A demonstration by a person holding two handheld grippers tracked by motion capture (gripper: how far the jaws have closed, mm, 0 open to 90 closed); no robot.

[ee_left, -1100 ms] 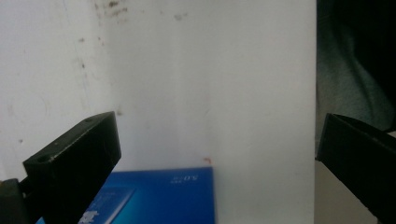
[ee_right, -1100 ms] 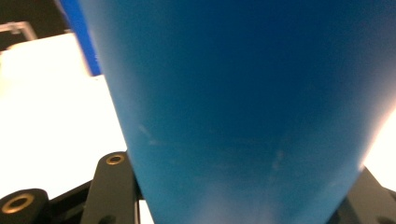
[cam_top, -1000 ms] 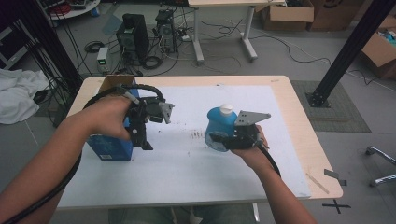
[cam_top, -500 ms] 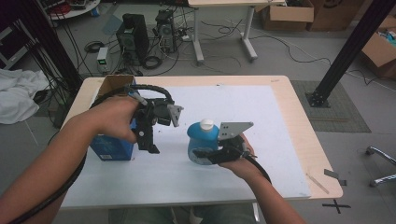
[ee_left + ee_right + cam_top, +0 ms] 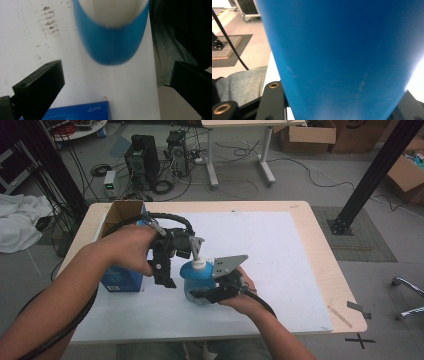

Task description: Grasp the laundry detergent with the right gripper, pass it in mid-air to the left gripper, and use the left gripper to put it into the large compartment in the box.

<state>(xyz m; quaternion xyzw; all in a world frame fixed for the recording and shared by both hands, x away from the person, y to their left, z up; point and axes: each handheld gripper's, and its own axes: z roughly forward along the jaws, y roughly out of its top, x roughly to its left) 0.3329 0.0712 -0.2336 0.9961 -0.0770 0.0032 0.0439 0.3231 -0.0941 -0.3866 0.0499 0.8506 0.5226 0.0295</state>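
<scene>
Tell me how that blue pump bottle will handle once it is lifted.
The blue pump bottle looks like smooth plastic, so it may slip in the right gripper. Its wide rounded body probably stands steady. The tall pump head could snag on the left gripper close beside it.

Grey floor [image 5: 300, 185], cardboard boxes [image 5: 410, 175], perhaps computer towers [image 5: 142, 162] behind wooden table [image 5: 320, 245].

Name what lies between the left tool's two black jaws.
In the left gripper view, the blue bottle hangs between the open jaws, above the white sheet, untouched by either.
</scene>
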